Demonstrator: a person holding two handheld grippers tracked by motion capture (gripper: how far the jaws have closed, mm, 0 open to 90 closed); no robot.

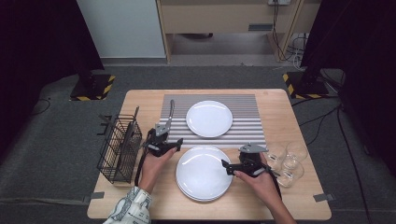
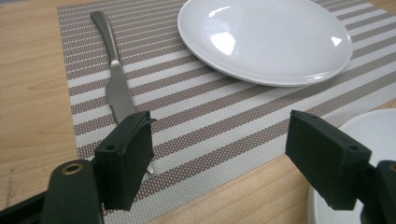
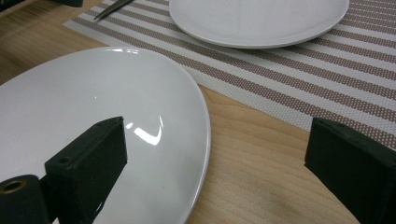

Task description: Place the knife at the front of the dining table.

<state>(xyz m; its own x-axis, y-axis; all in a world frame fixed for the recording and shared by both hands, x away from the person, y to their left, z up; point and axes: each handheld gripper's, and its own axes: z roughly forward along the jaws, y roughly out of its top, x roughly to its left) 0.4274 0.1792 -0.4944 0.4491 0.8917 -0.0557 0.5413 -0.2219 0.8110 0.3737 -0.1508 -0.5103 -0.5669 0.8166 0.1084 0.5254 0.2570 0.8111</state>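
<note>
A striped placemat (image 1: 252, 116) lies on the wooden table and carries a white plate (image 1: 209, 118) with a steel knife (image 1: 170, 112) along its left edge. In front of the mat sits a stack of white plates (image 1: 203, 172). My left gripper (image 1: 162, 136) hovers over the mat's near left corner, open and holding nothing. The left gripper view has its jaws (image 2: 219, 140) wide apart, with the knife (image 2: 114, 79) just beyond the left one. My right gripper (image 1: 227, 165) is open at the stack's right rim. One of its jaws is over the plate (image 3: 93, 93) and the other over bare wood (image 3: 215, 140).
A black wire basket (image 1: 119, 149) stands at the table's left edge. Several clear glasses (image 1: 287, 161) cluster at the right edge, close behind my right hand. The table's front edge runs just below the plate stack.
</note>
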